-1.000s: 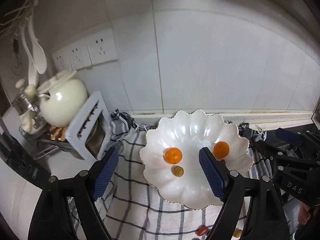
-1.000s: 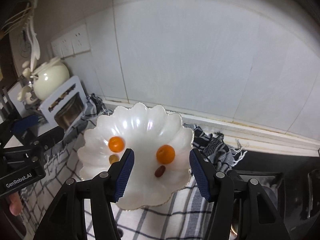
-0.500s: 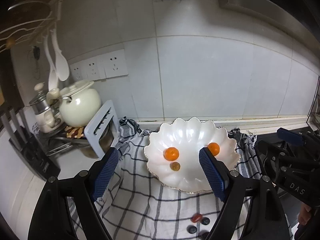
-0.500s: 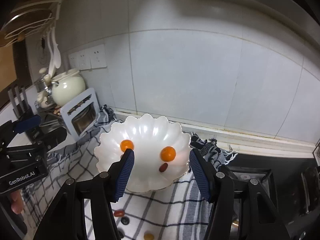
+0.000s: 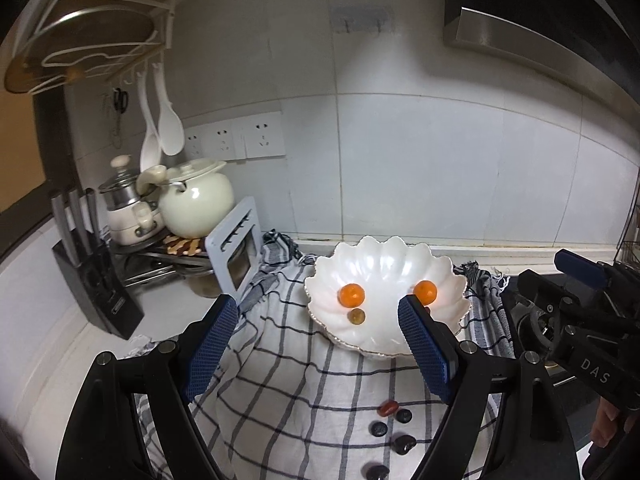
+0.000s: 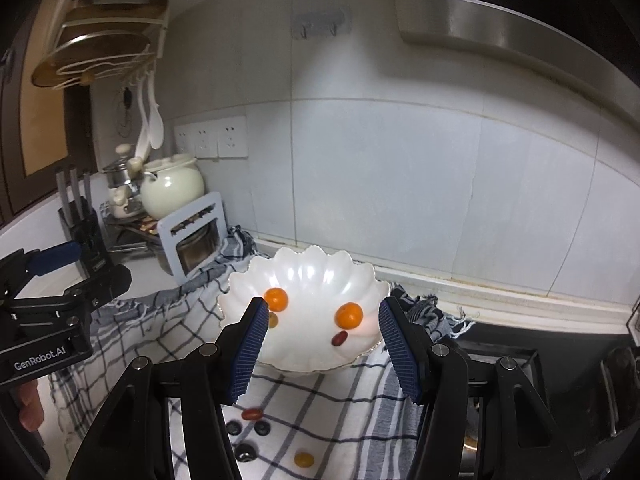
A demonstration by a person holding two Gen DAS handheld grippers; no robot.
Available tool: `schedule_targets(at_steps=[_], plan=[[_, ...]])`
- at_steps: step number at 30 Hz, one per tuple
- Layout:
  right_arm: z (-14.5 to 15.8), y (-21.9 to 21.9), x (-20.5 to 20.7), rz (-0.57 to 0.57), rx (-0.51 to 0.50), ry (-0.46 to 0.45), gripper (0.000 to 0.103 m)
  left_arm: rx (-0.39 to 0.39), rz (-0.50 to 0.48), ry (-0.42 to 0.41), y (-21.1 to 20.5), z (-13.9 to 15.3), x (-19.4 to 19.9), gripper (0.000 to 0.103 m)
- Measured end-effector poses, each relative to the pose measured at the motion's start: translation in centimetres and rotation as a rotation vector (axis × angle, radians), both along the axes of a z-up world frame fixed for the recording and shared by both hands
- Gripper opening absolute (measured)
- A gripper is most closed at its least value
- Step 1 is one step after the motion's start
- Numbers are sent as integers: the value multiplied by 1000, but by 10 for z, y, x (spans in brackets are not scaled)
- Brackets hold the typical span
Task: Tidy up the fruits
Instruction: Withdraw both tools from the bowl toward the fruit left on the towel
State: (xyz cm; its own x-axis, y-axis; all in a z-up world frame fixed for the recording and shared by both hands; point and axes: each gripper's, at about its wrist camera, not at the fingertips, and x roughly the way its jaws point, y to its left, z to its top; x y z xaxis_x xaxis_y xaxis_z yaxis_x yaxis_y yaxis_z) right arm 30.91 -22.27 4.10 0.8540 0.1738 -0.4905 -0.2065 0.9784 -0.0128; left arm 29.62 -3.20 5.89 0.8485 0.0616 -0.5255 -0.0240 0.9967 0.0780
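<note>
A white scalloped bowl (image 5: 384, 264) (image 6: 312, 272) sits on a checked cloth (image 5: 288, 384) (image 6: 352, 396). It holds two small oranges (image 5: 351, 294) (image 6: 349, 315), a yellowish fruit (image 5: 355, 316) and a red fruit (image 6: 340, 338). On the cloth in front lie a red fruit (image 5: 389, 408) (image 6: 252, 414), several dark ones (image 5: 378, 429) (image 6: 262, 428) and a yellow one (image 6: 304, 459). My left gripper (image 5: 316, 304) hangs open, back from the bowl, with nothing between its fingers. My right gripper (image 6: 323, 306) is likewise open and empty. Each shows at the edge of the other's view.
A cream pot (image 5: 196, 204), a grey-blue rack (image 5: 236, 256) and a black knife block (image 5: 96, 292) stand at the left. A stove top (image 6: 532, 364) lies right of the cloth. White spoons (image 5: 160, 128) hang on the tiled wall under a shelf.
Both grippers have drawn back and up from the bowl, which now looks smaller and farther. The loose fruits on the cloth have come into view below. The jaws kept their width.
</note>
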Motion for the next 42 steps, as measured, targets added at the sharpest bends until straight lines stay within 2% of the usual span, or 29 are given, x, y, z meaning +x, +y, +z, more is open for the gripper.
schedule_targets(at_steps=[4,13,19,33,42], plan=[[2,2,-14,33,-9,-36,59,-7,18,-11,-1,2,-15,83],[-4,-4,-34,86,10,-58,59,-12,46,-10,-10,-8,-41,83],[-17,-7,-42,121,2,-42,59,-2,77,2,-18,-22,-55,83],[-46,-20,-58,166,-17,-27,59,-63,71,64,-32,-64,-75,83],[-76,-27,-62,178,-16,26,59,-37,94,101,-41,-86,-82,83]])
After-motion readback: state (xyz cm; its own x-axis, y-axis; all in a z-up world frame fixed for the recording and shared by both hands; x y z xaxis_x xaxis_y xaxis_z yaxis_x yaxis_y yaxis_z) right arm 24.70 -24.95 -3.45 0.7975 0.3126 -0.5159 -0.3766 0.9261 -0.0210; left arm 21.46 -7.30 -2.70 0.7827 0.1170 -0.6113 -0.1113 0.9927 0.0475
